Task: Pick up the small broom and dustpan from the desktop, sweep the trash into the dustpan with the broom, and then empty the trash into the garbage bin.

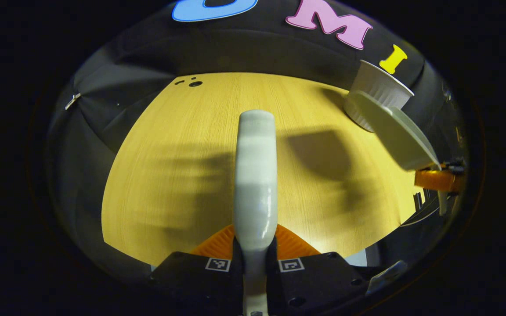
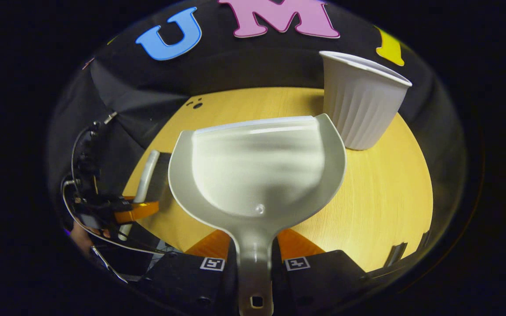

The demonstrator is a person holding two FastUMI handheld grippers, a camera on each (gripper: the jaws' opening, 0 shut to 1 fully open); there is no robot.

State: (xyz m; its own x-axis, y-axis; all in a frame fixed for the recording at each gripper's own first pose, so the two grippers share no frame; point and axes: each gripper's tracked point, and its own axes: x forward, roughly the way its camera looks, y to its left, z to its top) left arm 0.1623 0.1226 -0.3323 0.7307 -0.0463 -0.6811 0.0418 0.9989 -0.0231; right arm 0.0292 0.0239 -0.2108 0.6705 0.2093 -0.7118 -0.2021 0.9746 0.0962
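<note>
Both tools lifted, pan shown empty: near the end of the sweeping task.

Left claw (image 1: 255, 256) is clamped on the broom (image 1: 255, 175), whose smooth, pale, rounded plastic handle runs forward over the desk (image 1: 169, 175); its bristles are hidden. Right claw (image 2: 255, 259) grips the stem of the dustpan (image 2: 257, 171), a glossy grey scoop with a raised rim and a flat front lip, held above the wood-grain desk just beside the bin (image 2: 360, 101), a white ribbed plastic tub that flares upward. No trash is visible in the pan or on the desk, so sweeping and emptying appear done; whether the bin holds the trash cannot be told.
</note>
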